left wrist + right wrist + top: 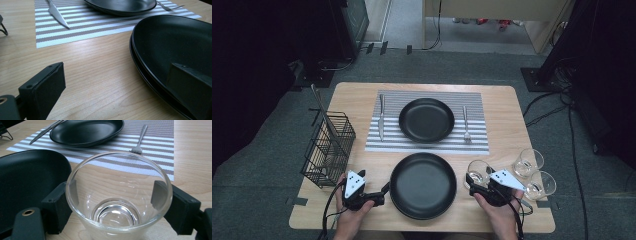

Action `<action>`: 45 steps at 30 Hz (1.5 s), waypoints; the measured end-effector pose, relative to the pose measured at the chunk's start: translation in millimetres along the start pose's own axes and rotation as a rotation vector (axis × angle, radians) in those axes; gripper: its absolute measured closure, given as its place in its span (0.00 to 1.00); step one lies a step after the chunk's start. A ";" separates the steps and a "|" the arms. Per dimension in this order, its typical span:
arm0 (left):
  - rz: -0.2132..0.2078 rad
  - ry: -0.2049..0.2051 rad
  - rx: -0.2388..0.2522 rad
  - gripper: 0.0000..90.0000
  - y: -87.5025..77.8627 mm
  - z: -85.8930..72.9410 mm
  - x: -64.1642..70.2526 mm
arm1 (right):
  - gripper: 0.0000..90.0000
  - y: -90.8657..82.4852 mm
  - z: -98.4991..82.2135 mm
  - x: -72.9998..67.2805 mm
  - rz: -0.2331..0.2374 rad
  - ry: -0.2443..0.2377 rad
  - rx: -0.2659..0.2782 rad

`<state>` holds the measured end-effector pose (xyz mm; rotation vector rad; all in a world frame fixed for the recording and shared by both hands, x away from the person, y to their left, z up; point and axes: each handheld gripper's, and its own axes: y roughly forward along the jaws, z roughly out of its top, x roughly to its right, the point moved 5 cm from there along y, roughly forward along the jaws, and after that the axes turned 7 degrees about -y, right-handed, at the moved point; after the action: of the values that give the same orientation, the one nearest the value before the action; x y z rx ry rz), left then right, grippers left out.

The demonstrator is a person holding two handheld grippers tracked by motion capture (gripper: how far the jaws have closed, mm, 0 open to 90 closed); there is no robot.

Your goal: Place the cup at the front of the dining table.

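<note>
Gripping a clear glass (pixel 118 202) between its jaws, the right hand-held gripper (pixel 115 200) rests on the bench (pixel 362 160); the left hand-held gripper (pixel 120 87) is spread around the near black plate's (pixel 172 42) rim.

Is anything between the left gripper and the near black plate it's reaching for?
Nothing visible. The left gripper stands open at the rim of the near round black plate, one jaw over the rim, the other above bare wooden table.

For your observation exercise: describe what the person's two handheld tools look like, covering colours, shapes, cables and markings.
Each tool, left and right, has a black body with a light grey three-cornered plate on top, dotted with small dark marks. Two flat, blocky black jaws project from each; a brass-coloured ring sits near the base. A black cable trails from each toward the person. The forearms are bare, with no sleeves visible.
</note>
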<state>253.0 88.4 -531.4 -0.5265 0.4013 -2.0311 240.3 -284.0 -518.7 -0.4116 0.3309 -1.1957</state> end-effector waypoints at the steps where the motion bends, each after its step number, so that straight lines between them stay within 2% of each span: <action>1: 0.000 0.000 0.000 0.02 0.0 0.0 0.0 | 0.21 0.0 0.0 0.0 0.000 0.000 0.000; 9: 0.000 0.000 0.000 0.02 -0.1 0.0 0.1 | 0.21 -2.1 1.1 1.8 -0.009 0.012 -0.001; 26: 0.005 -0.003 0.007 0.02 -1.3 2.6 0.0 | 0.21 -14.1 12.3 5.4 0.007 0.051 0.002; 28: 0.006 -0.016 0.026 0.02 -2.5 5.3 -0.8 | 0.21 -16.3 15.5 4.8 0.015 0.044 0.002; 33: -0.014 -0.035 0.031 0.02 -2.6 10.7 0.8 | 0.21 -17.5 20.4 2.5 0.023 0.035 0.003; 39: -0.031 0.000 0.042 0.02 -3.1 16.1 13.2 | 0.21 -18.7 28.5 2.2 0.022 0.028 0.012; 45: -0.039 0.007 0.051 0.02 -3.2 20.1 17.5 | 0.21 -20.7 37.2 0.1 0.032 0.026 0.024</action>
<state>253.4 73.3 -509.2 -0.4993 0.3453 -2.0753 240.3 -285.6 -476.1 -0.3687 0.3442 -1.1741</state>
